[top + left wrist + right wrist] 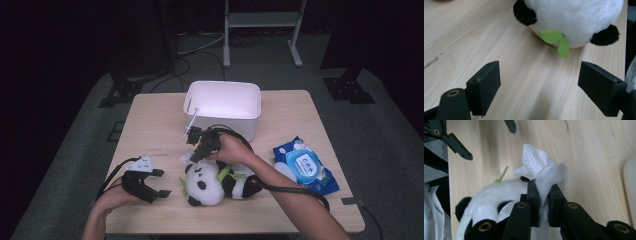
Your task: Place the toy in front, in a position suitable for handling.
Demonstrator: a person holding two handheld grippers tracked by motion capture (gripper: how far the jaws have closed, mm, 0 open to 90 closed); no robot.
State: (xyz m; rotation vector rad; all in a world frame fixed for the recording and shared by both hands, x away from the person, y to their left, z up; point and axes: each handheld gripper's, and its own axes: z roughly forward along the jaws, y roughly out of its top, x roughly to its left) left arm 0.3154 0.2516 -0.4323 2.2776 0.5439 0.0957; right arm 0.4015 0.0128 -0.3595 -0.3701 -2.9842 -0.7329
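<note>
A black-and-white panda plush (210, 182) with green leaves lies on the wooden table (150, 120). My right gripper (198, 151) hangs just above the panda's head, shut on a crumpled white wipe (541, 170) that sticks out past its jaws. The panda's white fur (491, 195) lies right below the wipe. My left gripper (156, 184) rests on the table to the panda's left, open, with bare wood between its jaws. In the left gripper view the panda (574, 20) and a green leaf (556, 40) lie just ahead of the left gripper (541, 87).
A white bin (223, 102) stands behind the panda at the table's middle back. A blue pack of wet wipes (305, 165) lies to the right. A small white object (142, 162) sits by my left gripper. The table's left rear is bare wood.
</note>
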